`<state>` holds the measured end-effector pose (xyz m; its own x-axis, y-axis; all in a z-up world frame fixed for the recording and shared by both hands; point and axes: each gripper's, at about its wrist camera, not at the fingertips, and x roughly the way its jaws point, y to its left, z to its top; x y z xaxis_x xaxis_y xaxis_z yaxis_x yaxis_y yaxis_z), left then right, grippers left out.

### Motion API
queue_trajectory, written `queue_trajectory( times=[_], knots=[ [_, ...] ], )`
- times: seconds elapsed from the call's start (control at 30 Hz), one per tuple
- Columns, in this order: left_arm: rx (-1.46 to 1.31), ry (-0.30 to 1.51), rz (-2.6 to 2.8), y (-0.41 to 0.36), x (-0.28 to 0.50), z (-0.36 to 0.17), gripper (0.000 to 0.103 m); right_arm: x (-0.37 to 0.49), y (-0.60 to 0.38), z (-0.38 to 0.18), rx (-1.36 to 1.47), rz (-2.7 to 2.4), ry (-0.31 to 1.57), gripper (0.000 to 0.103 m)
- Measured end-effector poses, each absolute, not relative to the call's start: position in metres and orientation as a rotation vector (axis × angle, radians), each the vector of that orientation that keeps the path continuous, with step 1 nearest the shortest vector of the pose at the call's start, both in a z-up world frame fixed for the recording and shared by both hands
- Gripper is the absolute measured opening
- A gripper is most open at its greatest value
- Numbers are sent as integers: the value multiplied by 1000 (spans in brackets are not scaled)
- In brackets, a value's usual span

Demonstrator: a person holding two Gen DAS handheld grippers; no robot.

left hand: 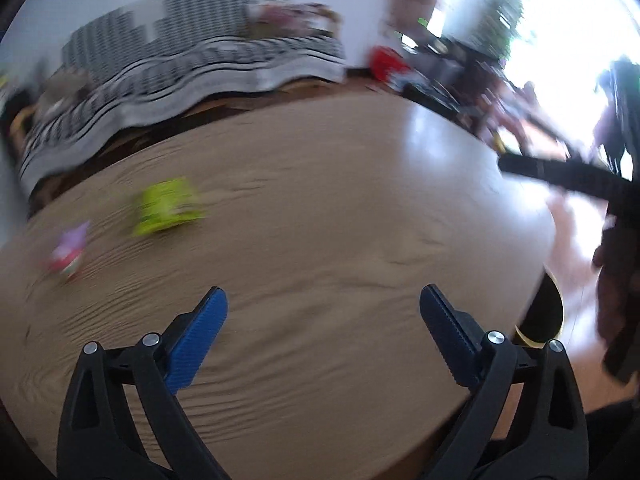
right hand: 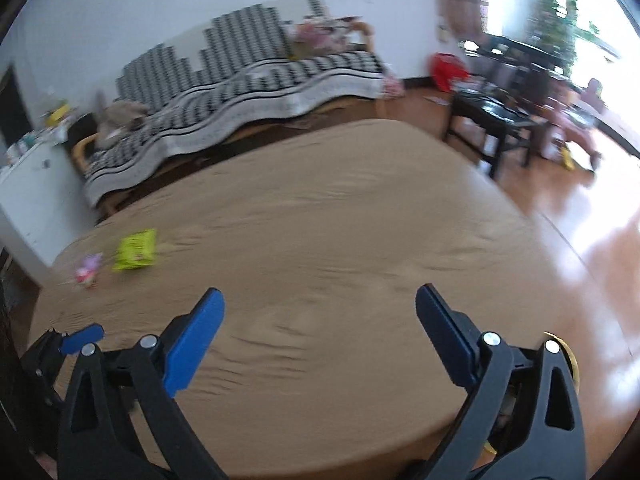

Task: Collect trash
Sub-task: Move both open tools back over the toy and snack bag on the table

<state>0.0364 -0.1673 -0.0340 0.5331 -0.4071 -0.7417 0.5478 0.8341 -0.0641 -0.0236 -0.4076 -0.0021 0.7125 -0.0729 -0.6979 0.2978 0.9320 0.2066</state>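
Both the left gripper (left hand: 323, 300) and right gripper (right hand: 320, 300) hang spread and empty over the table (right hand: 360, 220), well apart from the green packet (right hand: 135, 250) and pink wrapper (right hand: 89, 267) at its far left, so a blurred, hurried reach risks sliding the thin packet away; only the right view shows the other gripper's blue pad, only the left a dark round bin (left hand: 544, 316) at the table's edge.

The left hand-held gripper (left hand: 323, 304) is level, its blue-padded fingers (left hand: 200, 336) spread wide with nothing between them. The right hand-held gripper (right hand: 320, 304) takes the same pose, fingers (right hand: 192, 340) wide apart and unloaded.
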Motion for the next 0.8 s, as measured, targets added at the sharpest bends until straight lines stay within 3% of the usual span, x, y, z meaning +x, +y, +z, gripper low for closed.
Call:
queue_trajectory(
  times=[0.2, 0.43, 0.8],
  knots=[
    [112, 807, -347, -51, 75, -24, 94, 43, -312, -8, 255, -79, 779, 94],
    [77, 809, -197, 28, 105, -35, 94, 87, -241, -32, 184, 5, 817, 94],
    [-60, 860, -163, 43, 196, -72, 94, 162, -196, -54, 164, 36, 846, 94]
  ],
)
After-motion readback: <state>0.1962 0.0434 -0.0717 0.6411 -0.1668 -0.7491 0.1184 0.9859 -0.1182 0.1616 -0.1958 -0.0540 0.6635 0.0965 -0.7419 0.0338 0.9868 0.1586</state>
